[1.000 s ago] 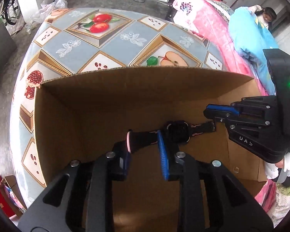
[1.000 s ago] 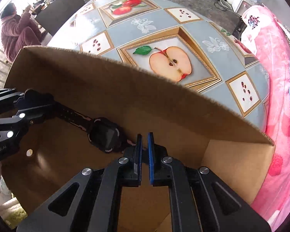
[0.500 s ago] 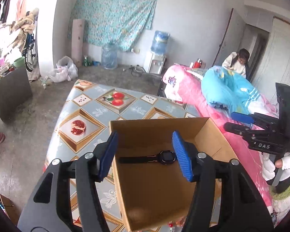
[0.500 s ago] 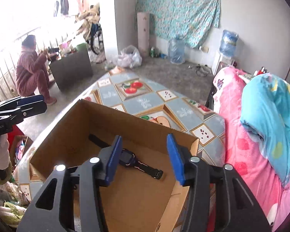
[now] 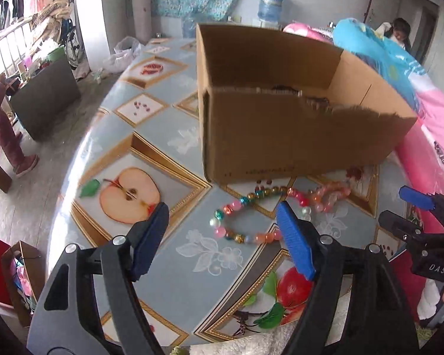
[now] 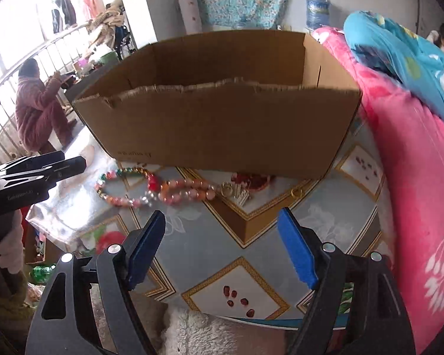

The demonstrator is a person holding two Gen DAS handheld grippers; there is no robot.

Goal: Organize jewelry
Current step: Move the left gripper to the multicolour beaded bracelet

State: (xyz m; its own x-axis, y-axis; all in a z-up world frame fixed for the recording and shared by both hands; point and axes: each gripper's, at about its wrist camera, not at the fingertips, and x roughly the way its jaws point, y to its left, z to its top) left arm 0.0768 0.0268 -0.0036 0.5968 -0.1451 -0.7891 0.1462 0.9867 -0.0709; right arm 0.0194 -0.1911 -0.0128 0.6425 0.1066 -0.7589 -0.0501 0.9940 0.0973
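Note:
An open cardboard box (image 5: pixel 296 136) stands on the fruit-patterned table; it also shows in the right wrist view (image 6: pixel 222 130). A dark edge of something (image 5: pixel 284 88) barely shows over its torn rim. In front of the box lie a multicoloured bead bracelet (image 5: pixel 239 216) and a pink bead bracelet (image 5: pixel 325 193); both also show in the right wrist view, the multicoloured one (image 6: pixel 118 183) and the pink one (image 6: pixel 186 193). Small gold rings (image 6: pixel 233 190) lie beside them. My left gripper (image 5: pixel 222 230) is open and empty just short of the multicoloured bracelet. My right gripper (image 6: pixel 222 236) is open and empty above the table, nearer than the beads.
Pink and blue bedding (image 6: pixel 414 148) lies right of the table. A person in a pink coat (image 6: pixel 38 109) sits far left by a railing. The table's near edge (image 6: pixel 251 319) is just below my right gripper. Bags and clutter (image 5: pixel 17 269) sit on the floor at left.
Both grippers let go of the black watch inside the box, opened, rose, then dropped back to the table in front of the box, facing the bead bracelets.

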